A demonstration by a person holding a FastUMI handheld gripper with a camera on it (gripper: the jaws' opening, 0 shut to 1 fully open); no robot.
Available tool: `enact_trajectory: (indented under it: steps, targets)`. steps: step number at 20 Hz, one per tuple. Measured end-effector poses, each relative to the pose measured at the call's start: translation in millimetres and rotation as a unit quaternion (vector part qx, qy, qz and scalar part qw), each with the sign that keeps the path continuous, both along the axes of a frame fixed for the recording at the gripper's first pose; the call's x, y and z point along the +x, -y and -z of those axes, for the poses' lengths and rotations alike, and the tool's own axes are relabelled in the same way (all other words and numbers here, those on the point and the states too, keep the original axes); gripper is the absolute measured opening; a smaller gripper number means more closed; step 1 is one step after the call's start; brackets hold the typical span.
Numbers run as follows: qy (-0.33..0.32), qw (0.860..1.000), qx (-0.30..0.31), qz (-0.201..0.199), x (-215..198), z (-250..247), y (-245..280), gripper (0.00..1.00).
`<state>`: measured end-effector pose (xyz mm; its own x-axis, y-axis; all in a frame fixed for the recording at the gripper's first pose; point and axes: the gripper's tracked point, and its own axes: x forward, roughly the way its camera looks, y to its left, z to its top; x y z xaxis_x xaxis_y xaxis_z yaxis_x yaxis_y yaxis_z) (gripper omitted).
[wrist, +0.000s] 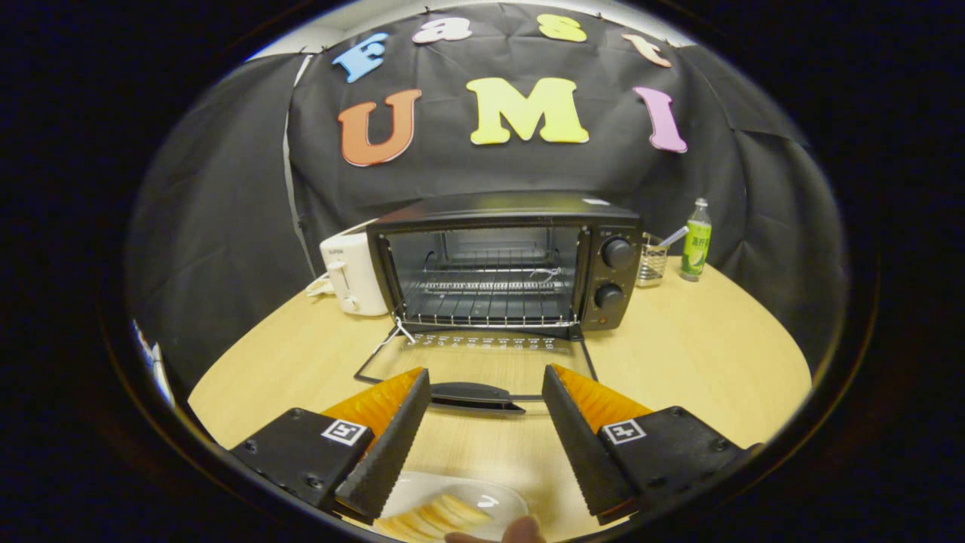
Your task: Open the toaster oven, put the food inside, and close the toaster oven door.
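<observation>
tool (486, 392): wide apart, holding nothing | toaster oven (509, 260): near bench (701, 354) far edge, door (475, 362) folded down open, rack bare | food (433, 516): on plate (490, 498) at near edge, between the fingers | fingertip (524, 530) touching plate

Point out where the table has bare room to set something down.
Bare wood lies right of the open door, before the bottle, and left, before the white toaster. Crowded: plate between the open gripper fingers.
</observation>
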<state>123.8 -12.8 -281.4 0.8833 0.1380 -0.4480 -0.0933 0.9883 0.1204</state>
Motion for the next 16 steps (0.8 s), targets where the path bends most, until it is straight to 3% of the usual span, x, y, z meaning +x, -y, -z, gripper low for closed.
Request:
enact_trajectory:
  steps: [4,8,16]
  targets:
    - [0.012,1.0,-0.001,0.011,-54.3,-0.5,-3.7,1.0]
    - [-0.028,0.999,0.024,0.01,-100.3,24.8,-23.4,1.0]
    - [-0.125,0.989,0.045,0.062,-131.7,87.9,-40.9,1.0]
